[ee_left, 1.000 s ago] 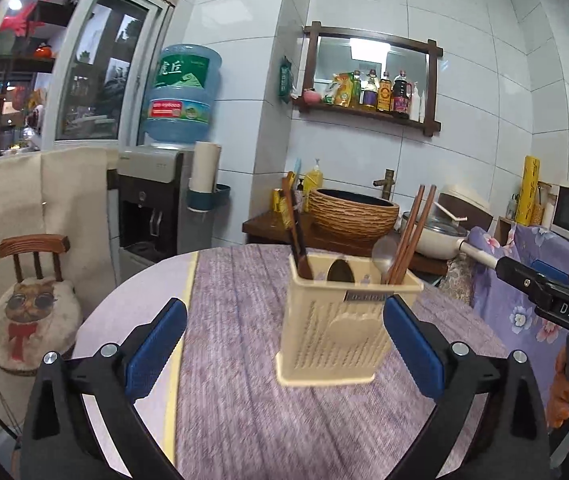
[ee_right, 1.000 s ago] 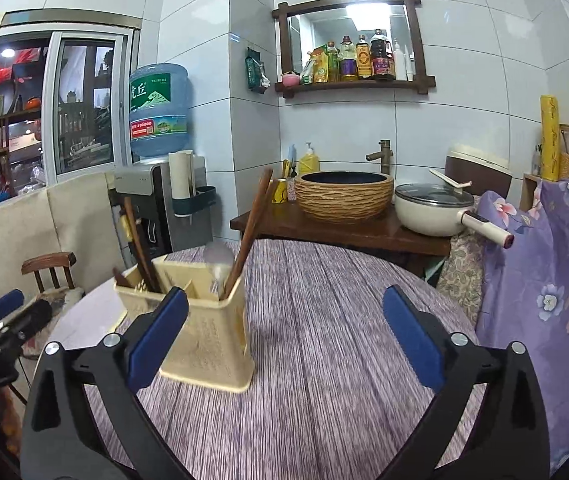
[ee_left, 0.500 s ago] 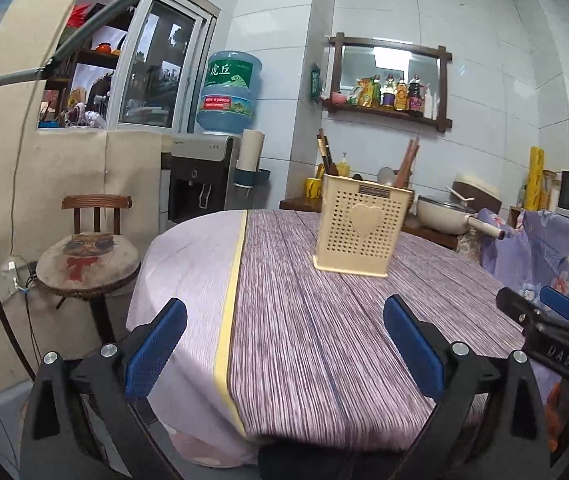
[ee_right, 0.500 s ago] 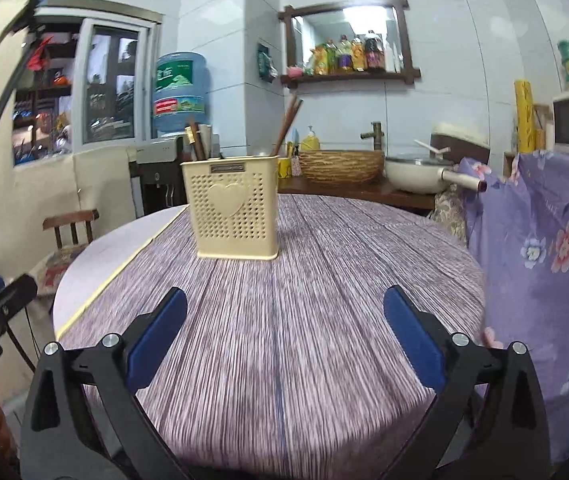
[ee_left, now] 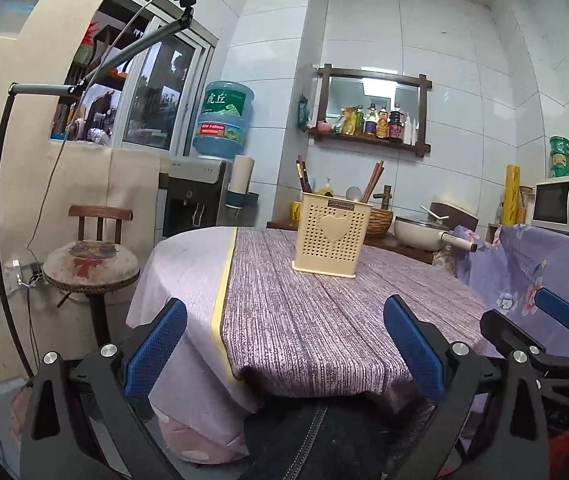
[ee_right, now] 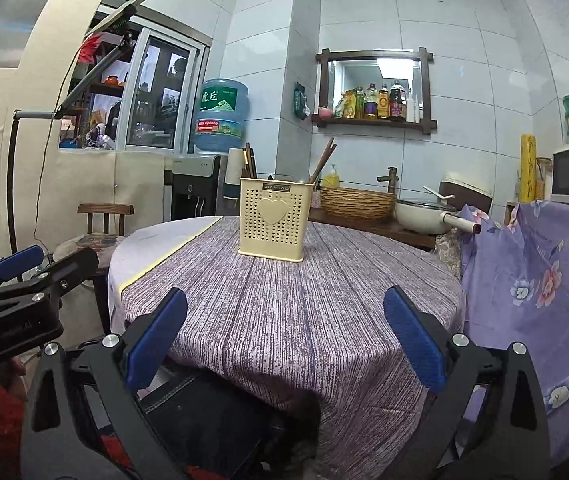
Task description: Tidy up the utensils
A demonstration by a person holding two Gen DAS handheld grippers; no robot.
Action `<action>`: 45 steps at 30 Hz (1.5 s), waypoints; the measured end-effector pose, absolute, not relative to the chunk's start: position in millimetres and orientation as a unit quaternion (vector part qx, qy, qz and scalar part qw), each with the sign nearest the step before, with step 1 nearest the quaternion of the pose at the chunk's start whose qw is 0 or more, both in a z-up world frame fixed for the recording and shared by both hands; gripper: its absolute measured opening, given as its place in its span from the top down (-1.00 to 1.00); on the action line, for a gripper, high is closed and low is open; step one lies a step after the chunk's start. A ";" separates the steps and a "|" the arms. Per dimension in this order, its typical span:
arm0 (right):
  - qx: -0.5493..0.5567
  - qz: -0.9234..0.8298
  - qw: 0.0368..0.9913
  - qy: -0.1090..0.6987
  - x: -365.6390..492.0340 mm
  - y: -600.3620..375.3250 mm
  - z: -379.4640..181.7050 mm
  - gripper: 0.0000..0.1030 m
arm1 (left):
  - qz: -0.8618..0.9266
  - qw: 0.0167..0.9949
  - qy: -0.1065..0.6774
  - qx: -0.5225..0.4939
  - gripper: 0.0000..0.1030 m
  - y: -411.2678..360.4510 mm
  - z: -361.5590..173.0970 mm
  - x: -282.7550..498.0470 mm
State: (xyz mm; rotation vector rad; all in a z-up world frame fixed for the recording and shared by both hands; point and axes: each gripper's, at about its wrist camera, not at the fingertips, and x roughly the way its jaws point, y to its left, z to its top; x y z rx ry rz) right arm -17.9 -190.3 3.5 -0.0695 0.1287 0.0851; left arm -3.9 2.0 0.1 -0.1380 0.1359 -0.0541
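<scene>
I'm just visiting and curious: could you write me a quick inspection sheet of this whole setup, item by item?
Surface: round table under a purple striped cloth.
Job's things: cream utensil holder standing upright, chopsticks and a spoon inside.
Clutter: nothing seen on the table.
Grippers: left gripper and right gripper both open, empty, off the near table edge.
Cables: thin wire hanging from the phone stand.
Surroundings: water dispenser, wooden chair, microwave.

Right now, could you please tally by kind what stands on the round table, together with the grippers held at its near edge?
Cream utensil holder: 1, upright on the purple tablecloth
Blue-padded grippers: 2, the left gripper and the right gripper, both open and holding nothing
Total: 3
</scene>
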 end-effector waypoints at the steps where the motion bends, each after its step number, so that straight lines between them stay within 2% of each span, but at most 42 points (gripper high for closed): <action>1: -0.033 0.041 0.996 0.066 -19.8 -191.2 3.2 -0.89 | -0.022 0.995 0.068 -0.072 -0.89 2.4 -0.1 -4.5; 45: -0.022 0.024 0.998 0.059 -28.5 -199.2 2.7 -0.89 | -0.013 0.995 0.072 -0.074 -0.89 -0.3 -9.8 -19.1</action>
